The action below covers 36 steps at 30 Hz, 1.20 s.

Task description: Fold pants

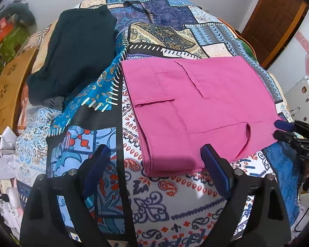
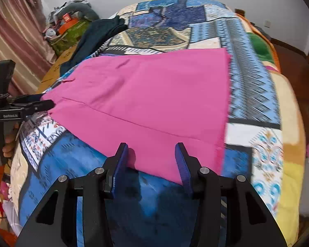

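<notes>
Pink pants point(image 1: 195, 107) look light, soft, floppy. Left gripper point(image 1: 154, 164) spread wide, right gripper point(image 2: 152, 156) half-spread, both empty; best pinched at near-edge corners.

A bed point(image 1: 175, 197) covered by a patchwork spread of blue, white and paisley panels carries two garments: folded pink pants point(image 1: 195, 107) lying flat near the front, and a dark crumpled garment point(image 1: 76, 53) well apart, toward the far left edge.

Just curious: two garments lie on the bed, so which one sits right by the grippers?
The pink pants, folded flat; the dark garment lies crumpled farther back.
</notes>
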Each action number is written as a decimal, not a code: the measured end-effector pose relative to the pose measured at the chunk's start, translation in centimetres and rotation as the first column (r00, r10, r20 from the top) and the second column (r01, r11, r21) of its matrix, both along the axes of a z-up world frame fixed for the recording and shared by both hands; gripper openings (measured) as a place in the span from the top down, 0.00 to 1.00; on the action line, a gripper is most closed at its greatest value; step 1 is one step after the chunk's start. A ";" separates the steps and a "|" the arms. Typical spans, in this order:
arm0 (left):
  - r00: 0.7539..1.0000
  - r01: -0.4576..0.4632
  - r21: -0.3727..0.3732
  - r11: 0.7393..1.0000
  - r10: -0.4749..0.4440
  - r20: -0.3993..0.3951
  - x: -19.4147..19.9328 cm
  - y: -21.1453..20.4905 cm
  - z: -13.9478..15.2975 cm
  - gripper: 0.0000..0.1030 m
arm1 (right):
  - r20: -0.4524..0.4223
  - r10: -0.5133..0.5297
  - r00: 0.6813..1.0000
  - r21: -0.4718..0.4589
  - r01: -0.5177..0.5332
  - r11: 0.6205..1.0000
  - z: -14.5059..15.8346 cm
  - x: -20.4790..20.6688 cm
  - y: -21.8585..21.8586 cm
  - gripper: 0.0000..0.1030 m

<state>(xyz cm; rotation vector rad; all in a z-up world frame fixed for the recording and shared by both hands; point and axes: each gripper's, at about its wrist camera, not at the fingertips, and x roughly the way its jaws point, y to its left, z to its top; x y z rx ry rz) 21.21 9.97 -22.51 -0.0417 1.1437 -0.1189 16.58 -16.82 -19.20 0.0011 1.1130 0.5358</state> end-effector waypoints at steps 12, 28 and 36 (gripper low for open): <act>0.999 -0.036 0.025 0.999 0.036 0.004 -0.5 -0.1 0.6 0.12 | 0.009 -0.058 0.998 -0.042 0.058 0.997 0.8 -1.3 -2.8 0.58; 0.997 -0.053 -0.016 0.998 0.054 0.047 6.8 1.4 3.0 0.18 | 0.192 -0.087 0.978 0.008 0.087 0.996 5.8 4.9 -3.2 0.53; 0.992 -0.105 -0.038 0.994 0.102 -0.075 12.3 2.8 -1.5 0.36 | 0.148 -0.099 0.984 -0.019 0.103 0.994 2.9 10.9 -3.5 0.51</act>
